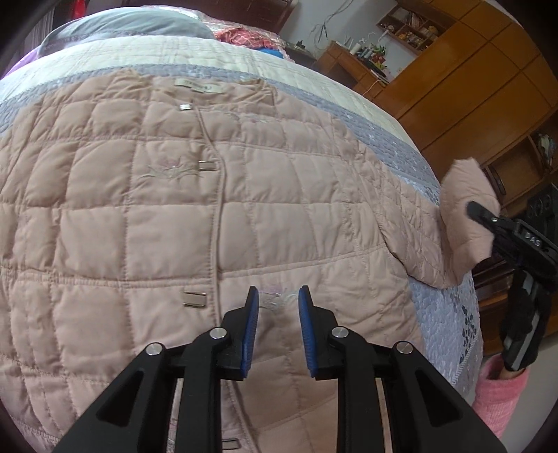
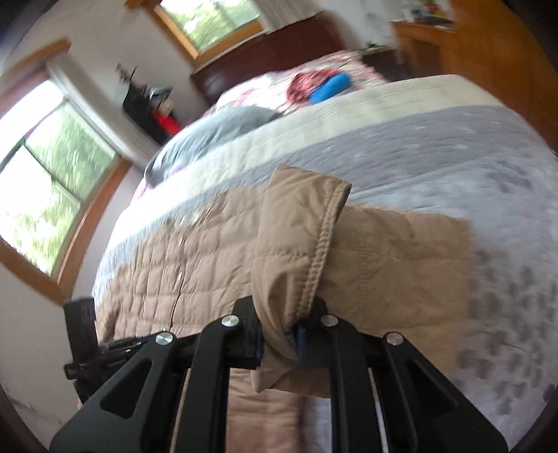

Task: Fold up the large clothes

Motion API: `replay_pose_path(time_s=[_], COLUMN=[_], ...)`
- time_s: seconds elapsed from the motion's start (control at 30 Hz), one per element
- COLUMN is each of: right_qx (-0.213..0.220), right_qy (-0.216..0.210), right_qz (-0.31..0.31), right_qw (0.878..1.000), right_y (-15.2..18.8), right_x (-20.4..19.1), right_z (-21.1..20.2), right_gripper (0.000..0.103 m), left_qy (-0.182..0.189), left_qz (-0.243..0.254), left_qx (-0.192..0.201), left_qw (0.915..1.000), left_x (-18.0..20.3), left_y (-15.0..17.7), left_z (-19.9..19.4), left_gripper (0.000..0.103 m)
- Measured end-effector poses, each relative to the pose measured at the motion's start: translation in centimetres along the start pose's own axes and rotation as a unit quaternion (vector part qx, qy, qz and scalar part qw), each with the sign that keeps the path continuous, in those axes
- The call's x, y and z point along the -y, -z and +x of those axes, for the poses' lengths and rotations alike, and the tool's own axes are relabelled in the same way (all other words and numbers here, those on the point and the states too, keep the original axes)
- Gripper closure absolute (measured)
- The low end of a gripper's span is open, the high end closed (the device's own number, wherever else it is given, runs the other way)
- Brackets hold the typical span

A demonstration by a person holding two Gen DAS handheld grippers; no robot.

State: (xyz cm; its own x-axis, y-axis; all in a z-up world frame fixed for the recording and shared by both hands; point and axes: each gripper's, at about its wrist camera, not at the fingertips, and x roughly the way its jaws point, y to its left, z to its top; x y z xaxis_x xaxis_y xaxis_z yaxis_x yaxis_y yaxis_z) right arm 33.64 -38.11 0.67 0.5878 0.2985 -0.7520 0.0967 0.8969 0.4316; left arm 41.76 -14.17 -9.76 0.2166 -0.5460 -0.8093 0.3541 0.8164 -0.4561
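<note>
The jacket (image 1: 174, 223) lies spread flat on the bed (image 1: 436, 299), collar toward the headboard end. The left gripper (image 1: 278, 313) hangs over its lower front, just right of the closure line. The jacket's sleeve (image 2: 296, 251) is lifted off the bed's right side, caught in the right gripper (image 2: 279, 343). Beyond the jacket lies a pillow (image 1: 132, 26), with wooden cabinets (image 1: 470, 80) standing to the bed's right.

Home bedroom, quilted bedspread (image 1: 348, 90) on a bed, grey pillow (image 2: 216, 132), wooden wardrobe (image 1: 488, 80), cluttered wooden desk (image 1: 348, 59), wood-framed windows (image 2: 59, 167)
</note>
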Motion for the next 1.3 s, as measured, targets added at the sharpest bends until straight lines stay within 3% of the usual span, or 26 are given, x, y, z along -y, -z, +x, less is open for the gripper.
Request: replay_pose_path(time_s=[0.17, 0.27, 0.3, 0.43, 0.5, 0.67, 0.8, 0.87, 0.93, 1.0, 1.1, 1.3], right_qx=[-0.041, -0.062, -0.064, -0.041, -0.014, 0.04, 0.049, 0.054, 0.056, 0.061, 0.072, 0.069], right_qy=[-0.013, -0.036, -0.052, -0.083, -0.066, 0.026, 0.036, 0.041, 0.035, 0.019, 0.015, 0.006], right_qz=[-0.019, -0.034, -0.04, -0.036, -0.022, 0.041, 0.077, 0.081, 0.087, 0.088, 0.086, 0.091], right_qw=[0.999, 0.997, 0.996, 0.995, 0.997, 0.998, 0.995, 0.994, 0.994, 0.994, 0.994, 0.993], right_y=[0.2, 0.4, 0.6, 0.7, 0.4, 0.9, 1.1, 1.3, 1.4, 1.3, 1.5, 1.3], right_x=[-2.4, -3.6, -3.9, -3.1, -1.7, 3.4, 6.7, 7.6, 8.2, 8.4, 8.3, 8.1], right_z=[4.8, 6.5, 6.4, 4.3, 2.8, -0.1, -0.6, -0.8, -1.0, -1.5, -2.3, -1.7], right_gripper=[0.09, 0.079, 0.073, 0.071, 0.071, 0.071, 0.071, 0.071, 0.071, 0.071, 0.071, 0.071], left_qy=[0.007, 0.011, 0.012, 0.031, 0.042, 0.058, 0.045, 0.04, 0.038, 0.047, 0.049, 0.018], left_qz=[-0.006, -0.011, -0.012, -0.016, -0.015, -0.002, -0.006, -0.004, 0.002, 0.0, -0.001, -0.012], left_qx=[0.002, 0.003, 0.003, 0.0, 0.0, 0.001, -0.015, -0.018, -0.018, -0.024, 0.002, 0.083], left_qw=[1.0, 0.9999, 0.9999, 0.9994, 0.999, 0.9983, 0.9989, 0.999, 0.9991, 0.9986, 0.9988, 0.9963], left_x=[-0.5, -0.7, -0.7, -0.4, 0.3, 3.1, 4.7, 5.6, 6.1, 6.2, 5.8, 2.4], left_y=[-0.1, -0.2, -0.3, -0.5, -0.8, -1.8, -2.6, -2.9, -3.3, -3.5, -3.6, -2.9], left_z=[0.1, 0.2, 0.2, 0.4, 0.5, 1.8, 4.1, 5.3, 6.1, 6.8, 5.9, -0.1], left_gripper=[0.077, 0.066, 0.063, 0.058, 0.054, 0.044, 0.042, 0.046, 0.062, 0.087, 0.092, 0.094])
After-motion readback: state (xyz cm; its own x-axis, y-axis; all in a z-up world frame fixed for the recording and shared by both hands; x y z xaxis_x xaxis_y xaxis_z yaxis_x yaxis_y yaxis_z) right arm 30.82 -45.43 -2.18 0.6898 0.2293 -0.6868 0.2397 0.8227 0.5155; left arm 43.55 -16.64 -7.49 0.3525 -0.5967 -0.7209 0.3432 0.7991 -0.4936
